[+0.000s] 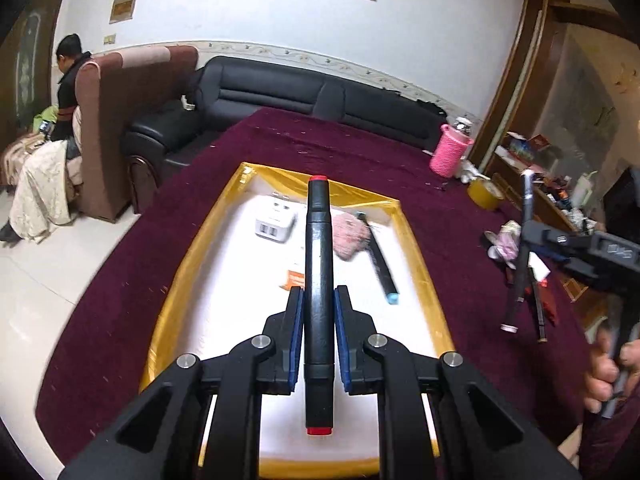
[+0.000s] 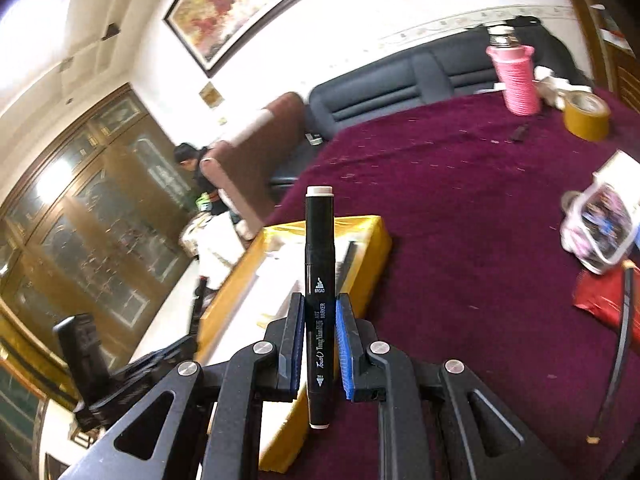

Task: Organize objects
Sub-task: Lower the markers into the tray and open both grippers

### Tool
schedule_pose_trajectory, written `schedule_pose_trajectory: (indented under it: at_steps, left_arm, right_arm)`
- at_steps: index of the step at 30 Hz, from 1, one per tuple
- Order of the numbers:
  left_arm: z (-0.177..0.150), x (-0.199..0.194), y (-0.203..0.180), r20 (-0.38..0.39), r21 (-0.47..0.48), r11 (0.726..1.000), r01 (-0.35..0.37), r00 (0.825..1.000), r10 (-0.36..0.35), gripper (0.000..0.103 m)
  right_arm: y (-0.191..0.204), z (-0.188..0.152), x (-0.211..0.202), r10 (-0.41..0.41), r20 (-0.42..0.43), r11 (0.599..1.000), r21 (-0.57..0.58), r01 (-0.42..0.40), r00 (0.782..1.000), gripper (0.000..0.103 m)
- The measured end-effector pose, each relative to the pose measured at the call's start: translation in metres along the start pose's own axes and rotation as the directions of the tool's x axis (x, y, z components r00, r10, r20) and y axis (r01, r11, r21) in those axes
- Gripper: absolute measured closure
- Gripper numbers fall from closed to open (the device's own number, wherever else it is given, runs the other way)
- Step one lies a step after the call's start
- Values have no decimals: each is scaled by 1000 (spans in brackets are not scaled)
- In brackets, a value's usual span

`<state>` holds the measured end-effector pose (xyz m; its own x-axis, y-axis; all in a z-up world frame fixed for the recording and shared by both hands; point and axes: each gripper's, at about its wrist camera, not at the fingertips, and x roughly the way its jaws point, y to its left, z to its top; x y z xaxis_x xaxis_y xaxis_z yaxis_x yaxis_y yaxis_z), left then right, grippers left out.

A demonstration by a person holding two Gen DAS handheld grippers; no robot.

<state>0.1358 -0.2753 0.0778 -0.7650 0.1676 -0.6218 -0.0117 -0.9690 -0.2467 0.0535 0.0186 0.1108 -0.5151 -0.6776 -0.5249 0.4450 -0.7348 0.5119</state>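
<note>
Nearest the left wrist camera, the left gripper (image 1: 318, 296) is clamped narrow on a black marker with red end caps (image 1: 319, 264), which lies lengthwise between the blue pads and points out over the gold-rimmed tray (image 1: 416, 248). The tray has a white floor and sits on the dark red tablecloth (image 1: 224, 168); already lying in it are a white plug adapter (image 1: 276, 222), a pink fuzzy item (image 1: 352, 236), a small orange card (image 1: 295, 279) and a second dark marker with a pale blue cap (image 1: 382, 264). In the right wrist view the right gripper (image 2: 320, 300) is likewise pinched tight on a black marker with white end caps (image 2: 319, 292), held above the cloth just beside the tray's near corner, not yet over its floor. More loose things lie on the cloth to the right, among them a clear pouch (image 2: 600, 232) and a red packet (image 2: 608, 300), while a pink knitted bottle (image 2: 516, 80) and a roll of tape (image 2: 586, 116) stand at the far edge. Judging by this, the step in hand is carrying markers into the tray. The left marker looks ready to be lowered onto bare white floor beside the others and let go; the right one first needs bringing leftward over the rim, clear of the left gripper.
</note>
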Motion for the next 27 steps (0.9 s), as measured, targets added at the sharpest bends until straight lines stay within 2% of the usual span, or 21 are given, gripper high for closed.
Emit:
schedule_pose_trajectory:
  at_steps: [4,8,14,19,21,24,26,27]
  left_arm:
    - [11,22,15,-48,-26,999,-27,999,26,89]
    - [18,51,33,-133,-77,996,-43,991,33,89]
    - [19,88,55,-236,-157,986,-48,972,10,89]
    - [21,97,51,-277,-134,988,-81,960,41,88]
    - [19,97,52,-278,-141,987,-72,960,30,86]
    - [18,97,50,-278,-142,989,-47,961,6,74]
    - [16,97,43,-282,-130,991,-25,959,-13,57]
    - [15,97,39,-287,-118,993,-17,958,-17,54]
  right_arm:
    - [19,3,21,58,-53,998,-15,-59,997,86]
    - [29,0,62,66,-135,998,-10,-68,989,86]
    - [31,-4,125,8,-250,1000,-21,-13,968,86]
    - [19,-11,165,-30,-322,1000,-4,31,946,86]
    - [21,-15,173,-65,-327,998,-23,60,943,85]
    - [26,-16,177,-96,-331,995,-53,83,939,85]
    - [24,-13,177,-109,-328,994,-58,95,938,85]
    - [24,-13,178,-112,-328,993,-59,98,938,85]
